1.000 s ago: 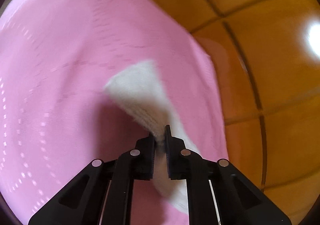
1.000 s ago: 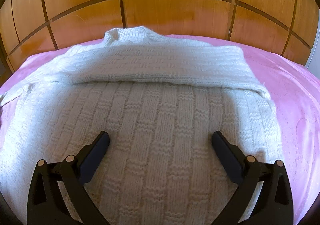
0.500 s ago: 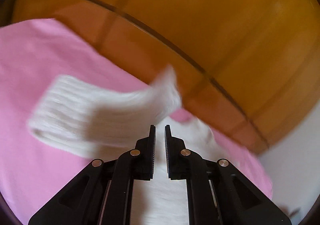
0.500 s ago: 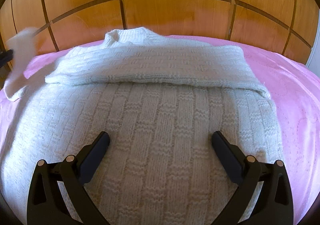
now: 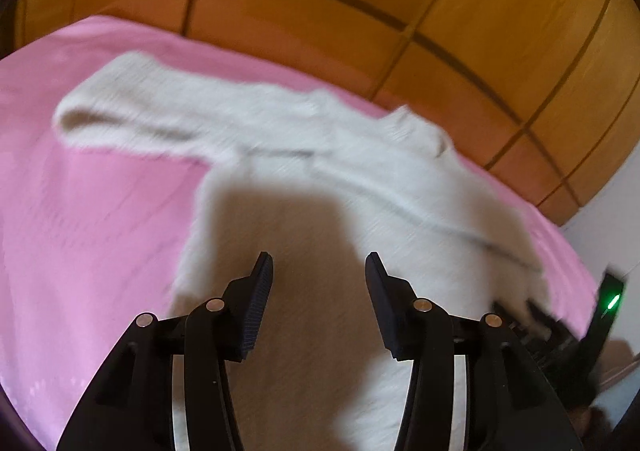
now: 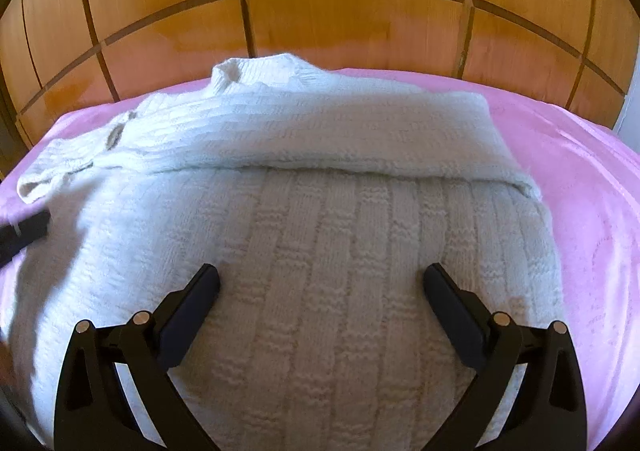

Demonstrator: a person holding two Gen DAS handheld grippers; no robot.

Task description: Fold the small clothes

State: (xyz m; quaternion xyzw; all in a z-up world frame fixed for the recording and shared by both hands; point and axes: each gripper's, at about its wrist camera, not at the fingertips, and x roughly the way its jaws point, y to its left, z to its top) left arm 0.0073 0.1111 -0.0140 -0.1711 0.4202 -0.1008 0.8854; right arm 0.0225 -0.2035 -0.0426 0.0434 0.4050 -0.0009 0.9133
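The left gripper (image 5: 319,267), closed on the sleeve one second before, was seen with jaws parted and nothing held. The sleeve (image 5: 168,119) had been laid out on the pink bedsheet (image 5: 80,231). The right gripper (image 6: 320,279) remained spread wide above the white knit sweater (image 6: 328,251). The sweater was spread flat on the sheet, collar toward the wooden headboard (image 6: 340,19). Bare sheet was exposed along both side edges.

no readable text, labels or numbers
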